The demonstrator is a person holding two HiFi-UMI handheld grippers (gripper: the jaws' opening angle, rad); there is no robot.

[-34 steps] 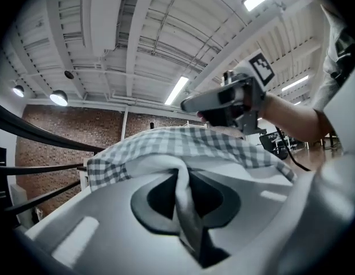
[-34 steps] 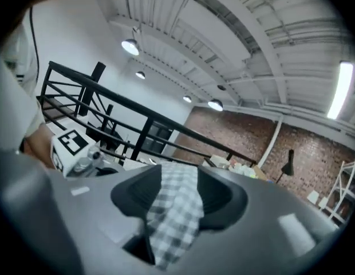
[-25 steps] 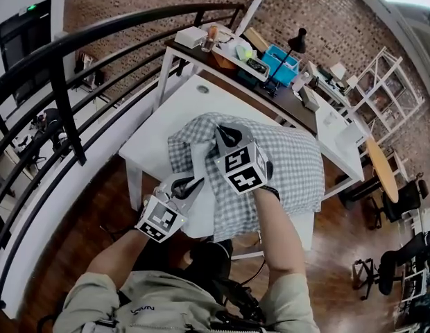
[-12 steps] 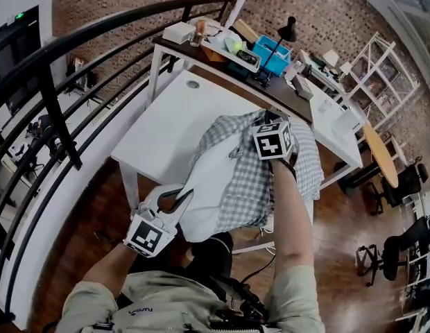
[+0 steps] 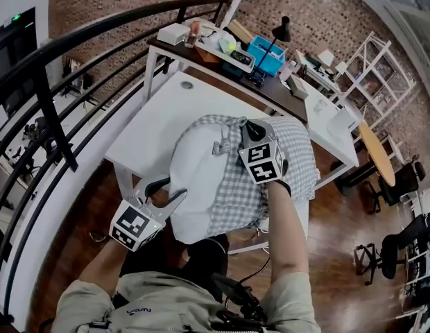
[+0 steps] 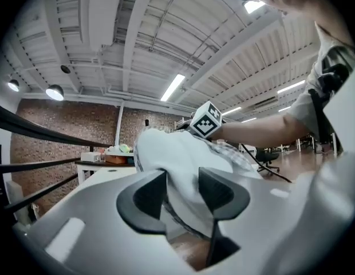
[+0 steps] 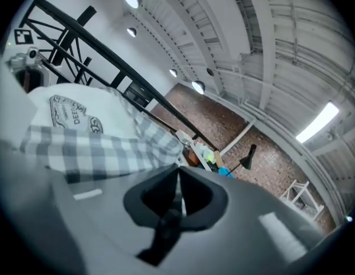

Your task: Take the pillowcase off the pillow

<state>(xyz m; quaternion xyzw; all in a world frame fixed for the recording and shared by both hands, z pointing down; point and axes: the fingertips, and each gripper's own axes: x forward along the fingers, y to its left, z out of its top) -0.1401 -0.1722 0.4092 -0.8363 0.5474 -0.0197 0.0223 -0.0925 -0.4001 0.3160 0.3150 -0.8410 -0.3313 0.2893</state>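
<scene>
The grey-checked pillowcase (image 5: 298, 161) lay bunched over the right half of the white pillow (image 5: 198, 168) on the counter (image 5: 149, 127). The right tongs (image 5: 249, 125) pinched the case's edge atop the pillow. The left tongs (image 5: 168, 190), just spread, straddled the pillow's near corner. A second earlier the case had covered nearly all of the pillow.

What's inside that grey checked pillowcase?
A white pillow, its near half sticking out bare. Its far half is hidden under the checked pillowcase, as is anything else inside.
</scene>
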